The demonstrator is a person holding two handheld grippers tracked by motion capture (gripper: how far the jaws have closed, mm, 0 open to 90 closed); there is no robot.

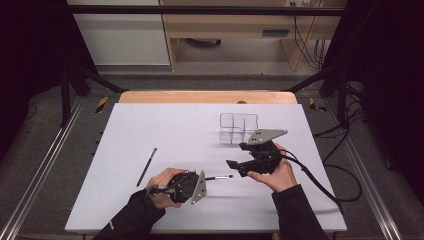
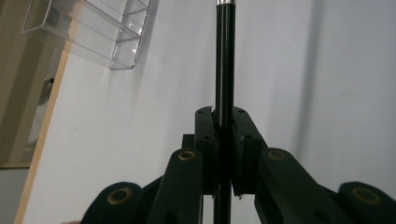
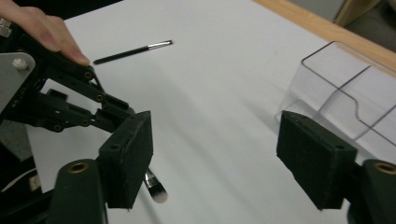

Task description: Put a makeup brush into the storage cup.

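A makeup brush (image 1: 220,177) with a thin black handle and a silver ferrule is clamped in my left gripper (image 1: 209,178), which is shut on its handle (image 2: 224,70). The brush points right, and its bristle tip (image 3: 156,189) hangs just past my right gripper's left pad (image 3: 128,158). My right gripper (image 1: 239,155) is open, with nothing between its pads, and sits close to the brush tip. A second black brush (image 1: 146,166) lies flat on the white table to the left. A clear plastic organizer (image 1: 239,127) with several compartments stands just behind my right gripper.
The white tabletop (image 1: 150,130) sits on a wooden table (image 1: 200,96). Cables (image 1: 320,185) trail from the right gripper towards the table's right edge. The organizer (image 3: 345,93) stands close to my right gripper's right pad (image 3: 317,158).
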